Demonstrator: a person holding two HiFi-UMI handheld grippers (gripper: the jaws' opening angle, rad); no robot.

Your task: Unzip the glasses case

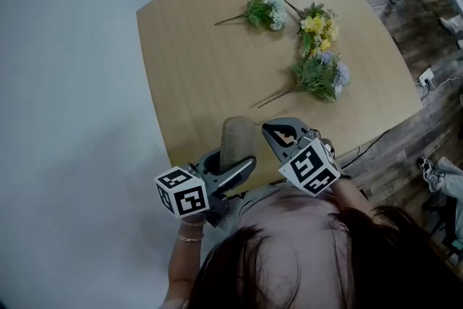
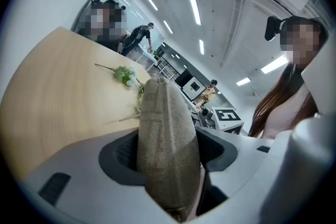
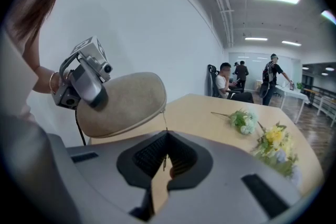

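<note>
A beige fabric glasses case [image 1: 236, 137] is held over the near edge of the wooden table [image 1: 210, 61]. My left gripper [image 1: 230, 160] is shut on it, with the jaws pressed against its two broad sides [image 2: 168, 149]. In the right gripper view the case [image 3: 121, 102] hangs at upper left, and a thin zipper pull [image 3: 165, 161] runs down from its seam. My right gripper [image 3: 167, 159] is shut on that pull, just right of the case [image 1: 270, 131]. The zipper line looks closed along the visible edge.
Three bunches of artificial flowers lie on the far half of the table: white-green [image 1: 265, 10], yellow [image 1: 318, 25], blue-green [image 1: 320, 76]. A white wall is at the left. Wood floor with a cable and socket [image 1: 425, 77] is at the right. People stand in the background.
</note>
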